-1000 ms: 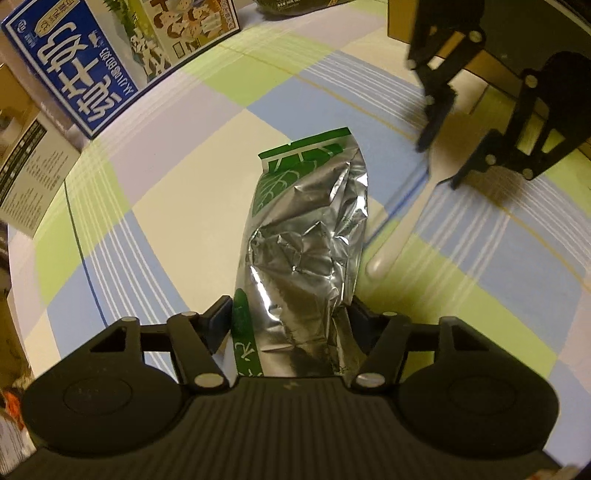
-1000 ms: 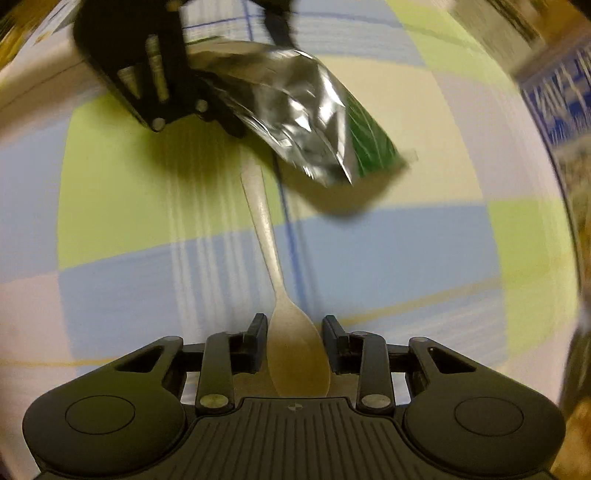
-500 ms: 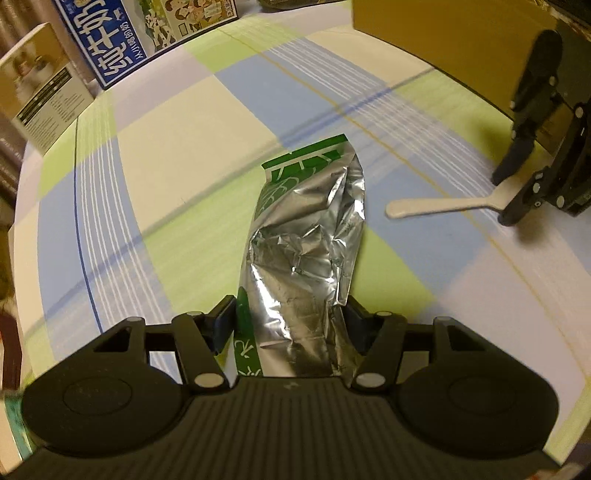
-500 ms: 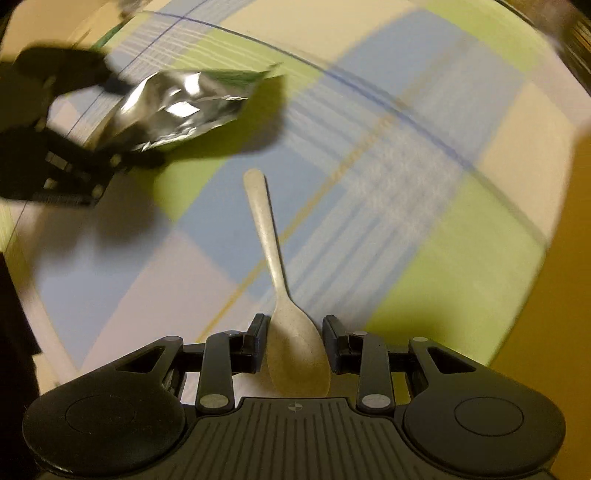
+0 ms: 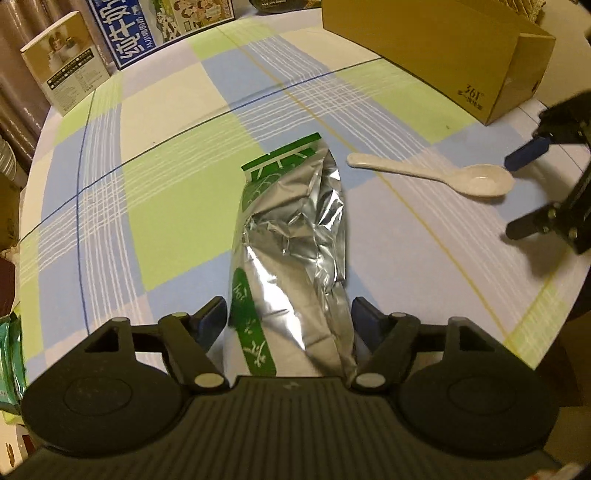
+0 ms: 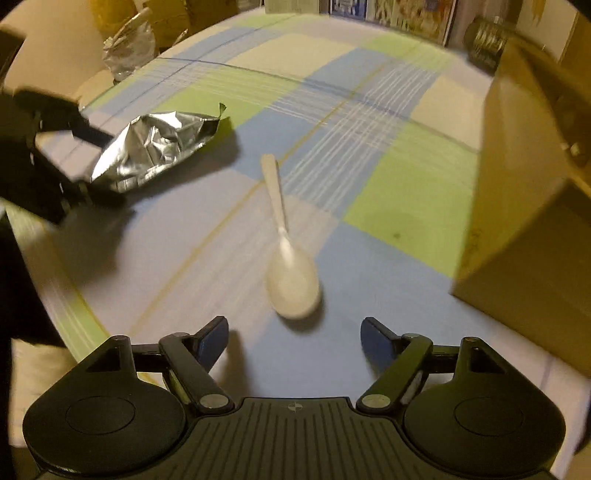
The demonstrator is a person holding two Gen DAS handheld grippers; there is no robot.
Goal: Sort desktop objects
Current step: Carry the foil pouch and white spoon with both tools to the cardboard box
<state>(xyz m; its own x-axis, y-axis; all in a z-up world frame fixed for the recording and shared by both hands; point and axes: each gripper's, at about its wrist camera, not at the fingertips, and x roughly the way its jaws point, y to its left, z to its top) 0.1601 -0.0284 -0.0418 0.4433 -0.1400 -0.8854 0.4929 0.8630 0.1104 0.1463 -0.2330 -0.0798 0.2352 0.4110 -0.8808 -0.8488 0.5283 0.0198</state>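
A crumpled silver foil pouch with green print [image 5: 291, 236] lies lengthwise between the fingers of my left gripper [image 5: 290, 317]. The jaws are opening and the pads stand just off the pouch's sides. From the right wrist view the pouch [image 6: 159, 147] rests on the checked tablecloth with the left gripper [image 6: 96, 166] at its near end. A white spoon [image 6: 293, 284] lies free on the cloth just ahead of my right gripper [image 6: 293, 332], whose jaws are opening wide with nothing between them. In the left wrist view the spoon [image 5: 436, 175] lies right of the pouch, its bowl toward the right gripper [image 5: 524, 192].
A long cardboard box [image 5: 436, 48] stands at the back right, close to the right gripper [image 6: 528, 184]. A blue printed carton [image 5: 147, 33] and a small beige box [image 5: 66, 77] stand at the back left. A green packet [image 5: 9, 362] sits off the left table edge.
Both grippers moved across the table and opened. The right one let go of the spoon, which now lies on the cloth. The left one's pads have come off the pouch.
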